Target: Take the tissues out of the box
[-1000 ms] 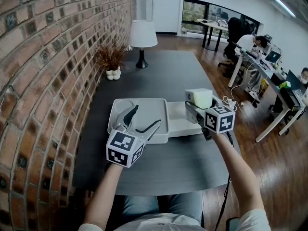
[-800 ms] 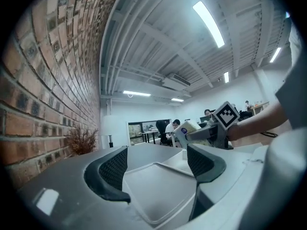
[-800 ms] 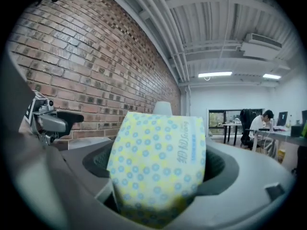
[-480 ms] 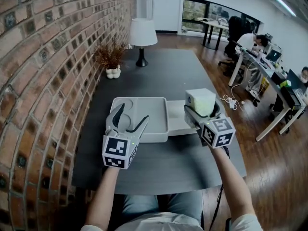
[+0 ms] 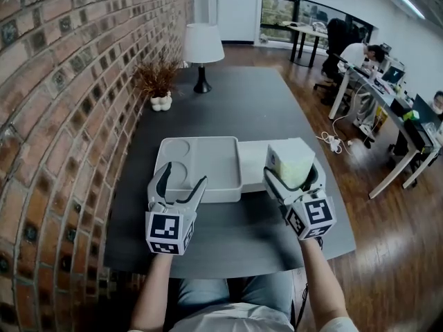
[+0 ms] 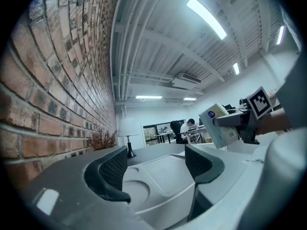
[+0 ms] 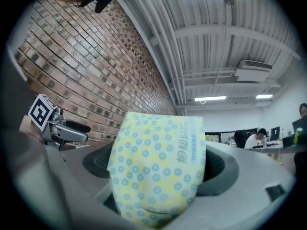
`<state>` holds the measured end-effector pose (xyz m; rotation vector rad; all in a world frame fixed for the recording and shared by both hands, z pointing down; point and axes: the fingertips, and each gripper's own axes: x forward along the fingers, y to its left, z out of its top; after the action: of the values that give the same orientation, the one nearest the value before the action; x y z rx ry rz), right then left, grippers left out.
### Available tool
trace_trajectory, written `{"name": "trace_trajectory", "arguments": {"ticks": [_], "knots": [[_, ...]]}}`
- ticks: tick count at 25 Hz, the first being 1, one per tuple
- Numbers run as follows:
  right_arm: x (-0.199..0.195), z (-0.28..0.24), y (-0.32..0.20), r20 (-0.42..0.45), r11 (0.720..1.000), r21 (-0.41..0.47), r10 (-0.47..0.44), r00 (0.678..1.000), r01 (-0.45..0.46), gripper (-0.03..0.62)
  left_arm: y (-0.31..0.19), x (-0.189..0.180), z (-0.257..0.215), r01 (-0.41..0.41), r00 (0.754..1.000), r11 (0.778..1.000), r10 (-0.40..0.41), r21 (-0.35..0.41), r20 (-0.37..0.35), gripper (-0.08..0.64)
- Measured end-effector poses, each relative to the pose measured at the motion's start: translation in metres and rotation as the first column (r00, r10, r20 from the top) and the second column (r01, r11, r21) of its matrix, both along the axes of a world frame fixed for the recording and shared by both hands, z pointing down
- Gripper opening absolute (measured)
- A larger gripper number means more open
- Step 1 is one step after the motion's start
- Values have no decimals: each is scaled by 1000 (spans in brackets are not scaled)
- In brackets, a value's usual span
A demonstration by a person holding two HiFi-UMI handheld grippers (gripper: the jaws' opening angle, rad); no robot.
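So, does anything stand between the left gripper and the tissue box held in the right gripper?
Nothing visible does. The left gripper, its empty jaws apart though they have just been closing a little, hovers above the tray. The tissue box sits clamped in the right gripper beside it, with only open air between them.

Bright, even light comes from ceiling strip lamps [image 6: 206, 18]. Both gripper views bend and darken at their round edges. Close surfaces blur.

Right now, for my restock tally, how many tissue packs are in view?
1. The tissue pack is clamped in the right gripper, over the white tray on the table's right side. None lies in the grey tray; another could be hidden behind the held pack.
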<state>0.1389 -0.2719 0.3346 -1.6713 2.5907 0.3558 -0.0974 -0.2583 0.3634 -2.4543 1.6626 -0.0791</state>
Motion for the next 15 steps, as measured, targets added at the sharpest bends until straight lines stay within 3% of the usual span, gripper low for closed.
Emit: {"name": "trace_trajectory", "arguments": {"ticks": [11,15], "knots": [[6,45,38,23,994,74,78,997,-79,484,18,3,4,52,999,996,-51,72,-6,364],[-2,46,36,14,994,72,78,997,-78,483,15,3,18,62,998,997,-61,51,-20,364]]}}
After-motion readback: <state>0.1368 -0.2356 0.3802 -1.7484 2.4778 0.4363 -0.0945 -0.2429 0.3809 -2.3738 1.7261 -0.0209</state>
